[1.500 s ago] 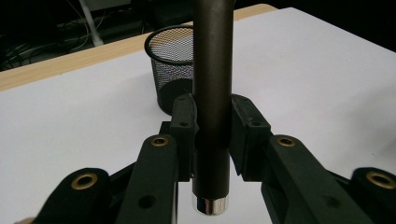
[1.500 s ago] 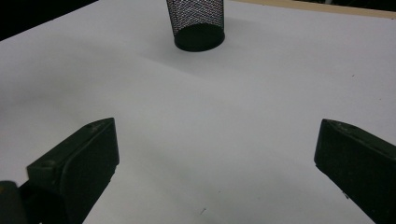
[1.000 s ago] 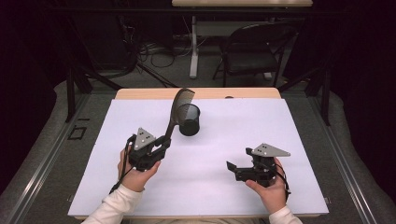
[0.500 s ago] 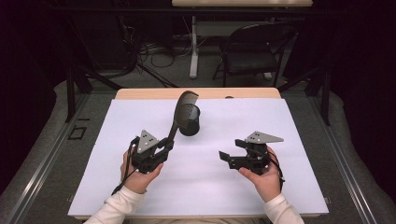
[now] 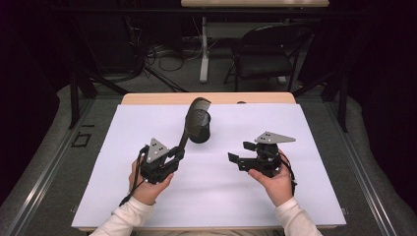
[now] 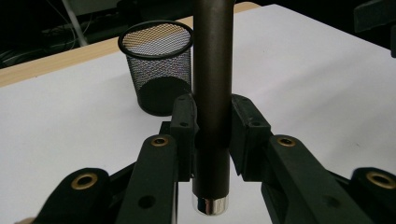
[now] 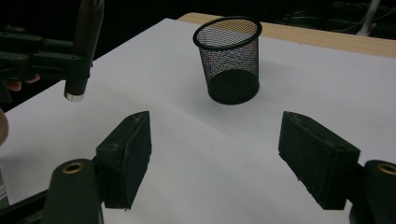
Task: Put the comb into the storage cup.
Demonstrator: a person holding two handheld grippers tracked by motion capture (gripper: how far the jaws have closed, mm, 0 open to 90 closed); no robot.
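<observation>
Two grippers up: left gripper (image 5: 173, 156) clamped on brush (image 5: 193, 123) handle, head now leaning nearer cup (image 5: 202, 132); right gripper (image 5: 241, 155) swung inward, spread wide, empty. Looks set for cup drop.

We count two grippers: the left gripper (image 5: 172, 156) and the right gripper (image 5: 241, 155). Two hands hold them, the left hand (image 5: 147, 189) and the right hand (image 5: 273, 182). We see one black mesh cup (image 5: 200, 132) in the middle, one long dark spatula (image 5: 189, 129), one table (image 5: 123, 99) with one white sheet (image 5: 305, 167), and one chair (image 5: 265, 54) far behind.
</observation>
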